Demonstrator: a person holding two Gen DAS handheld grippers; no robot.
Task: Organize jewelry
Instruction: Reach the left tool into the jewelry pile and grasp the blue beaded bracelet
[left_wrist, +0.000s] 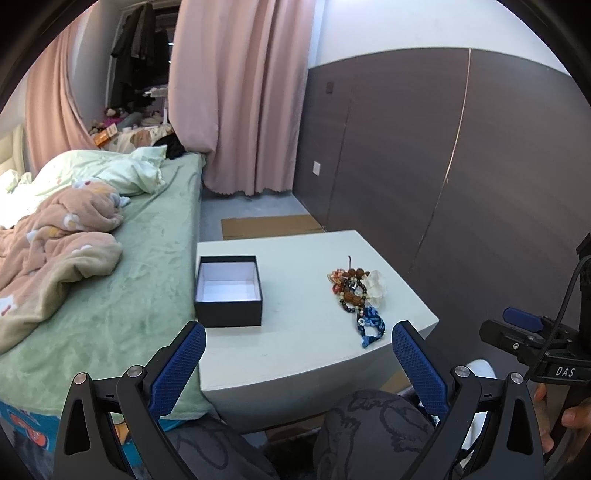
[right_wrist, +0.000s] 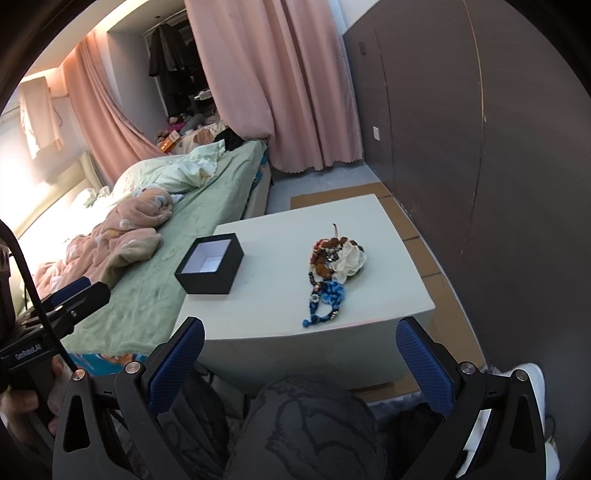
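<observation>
1. My left gripper (left_wrist: 297, 363) hangs short of the pale, square-topped table (left_wrist: 295, 354), its blue-padded fingers (left_wrist: 181, 365) spread wide with nothing between them.
2. My right gripper (right_wrist: 299, 363) is likewise wide apart and empty, above my patterned grey knee (right_wrist: 306, 417).
3. A tangled heap of beaded bracelets, brown, orange, white and blue (left_wrist: 356, 295), lies on the table's right half.
4. A black cardboard box with white lining (left_wrist: 228, 291) sits open and empty on the left half, well apart from the heap, beside the green-sheeted bed (left_wrist: 122, 295).
</observation>
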